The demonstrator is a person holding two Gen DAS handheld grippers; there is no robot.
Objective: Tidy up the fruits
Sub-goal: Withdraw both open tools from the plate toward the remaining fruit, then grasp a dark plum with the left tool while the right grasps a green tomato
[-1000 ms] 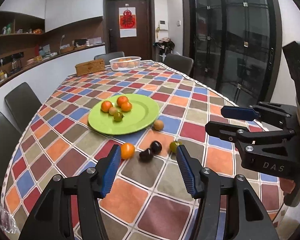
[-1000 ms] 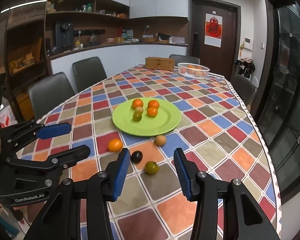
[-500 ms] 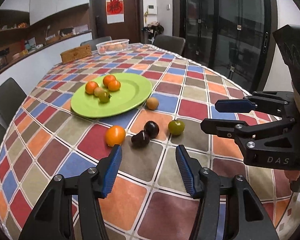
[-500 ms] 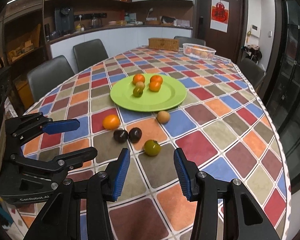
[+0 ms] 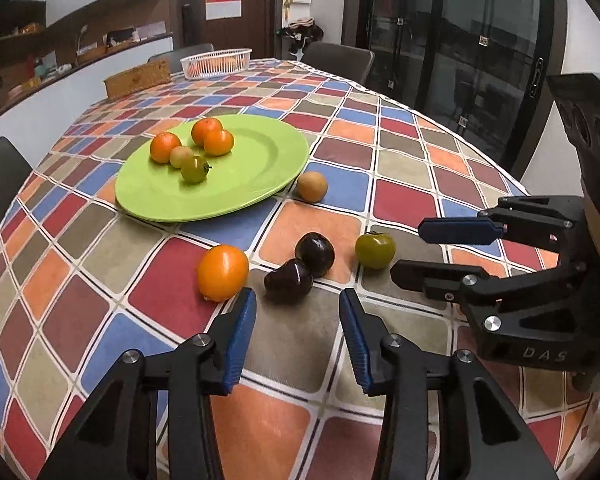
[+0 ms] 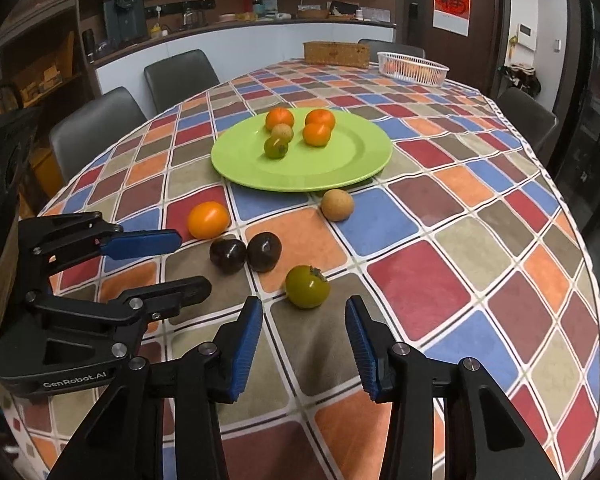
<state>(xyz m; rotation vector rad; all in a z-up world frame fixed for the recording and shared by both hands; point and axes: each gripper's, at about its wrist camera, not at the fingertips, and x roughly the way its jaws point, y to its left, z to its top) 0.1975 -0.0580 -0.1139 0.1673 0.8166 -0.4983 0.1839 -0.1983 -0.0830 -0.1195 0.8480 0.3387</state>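
Note:
A green plate (image 5: pixel 260 168) (image 6: pixel 352 160) holds several small fruits, orange and greenish. In front of it on the checked tablecloth lie an orange fruit (image 5: pixel 222 267) (image 6: pixel 208 220), two dark plums (image 5: pixel 302 265) (image 6: pixel 246 253), a green persimmon (image 5: pixel 375 244) (image 6: pixel 307 286) and a tan fruit (image 5: pixel 312 187) (image 6: pixel 337 205). My left gripper (image 5: pixel 296 334) is open and empty, just short of the plums; it also shows in the right wrist view (image 6: pixel 172 260). My right gripper (image 6: pixel 302 340) is open and empty, just short of the persimmon; it also shows in the left wrist view (image 5: pixel 420 250).
A white basket (image 5: pixel 216 63) (image 6: pixel 413 68) with orange fruit and a woven box (image 5: pixel 138 78) (image 6: pixel 336 54) stand at the table's far end. Dark chairs (image 6: pixel 96 128) line the sides. The table edge (image 6: pixel 572 208) curves away on the right.
Both grippers have moved forward and down toward the loose fruits, which now look larger and closer. Both stay open and nothing has been taken hold of.

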